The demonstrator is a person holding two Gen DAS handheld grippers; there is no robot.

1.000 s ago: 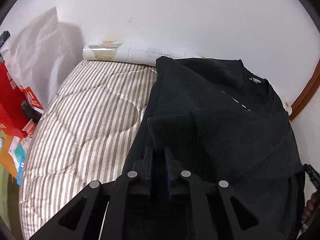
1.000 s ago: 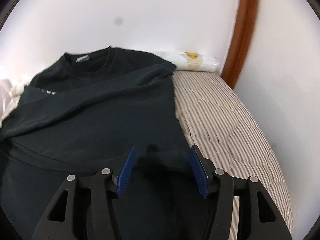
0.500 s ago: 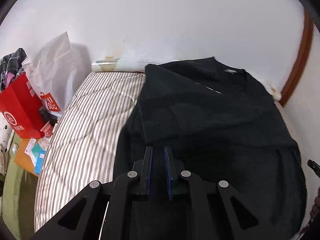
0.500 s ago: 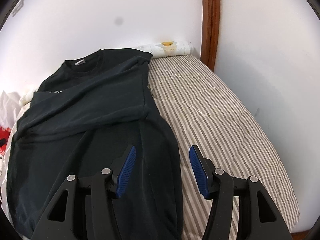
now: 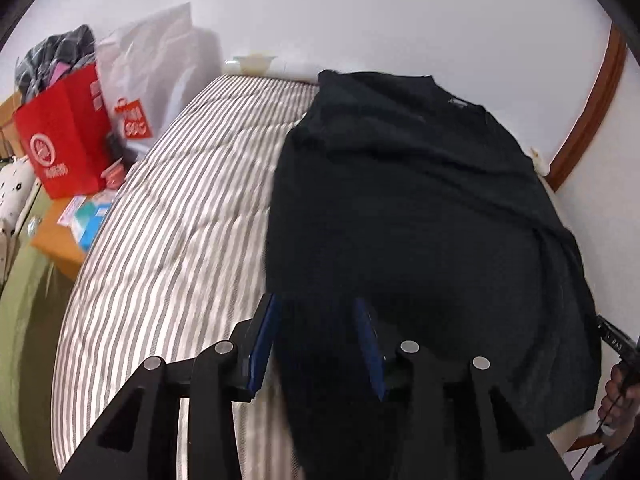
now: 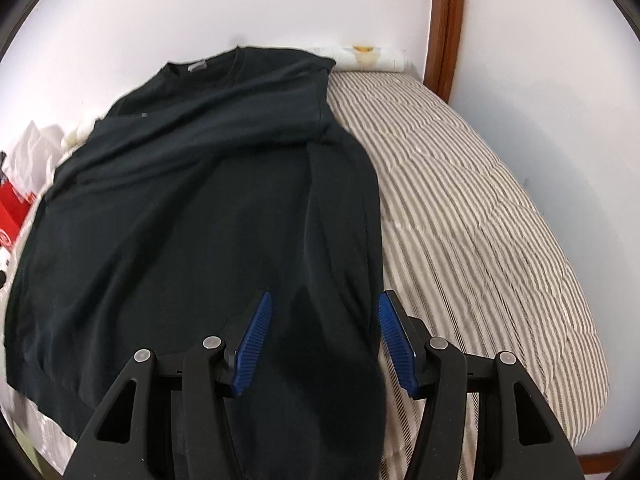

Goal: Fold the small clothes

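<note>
One black knit long-sleeved top [image 6: 192, 200] is spread flat on the striped quilted bed [image 6: 460, 184], collar toward the wall, sleeves folded in. Left tongs [image 5: 316, 340] have just been opening; hem fabric is seen between the blue pads, not pinched. Right tongs [image 6: 324, 340] are held released over the top's right edge. Red paper bag [image 5: 64, 136] is seen beside the bed.

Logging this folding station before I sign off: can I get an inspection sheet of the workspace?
Surface: striped quilt, bare on both sides of the shirt.
Job's things: black shirt lying flat, collar toward the wall, sleeves folded in.
Clutter: red bag, white bag, boxes beside the bed.
Grippers: left gripper jaws just opened, shirt edge between them, unpressed; right gripper open over shirt.
Cables: nothing seen.
Surroundings: white wall, wooden trim.
</note>
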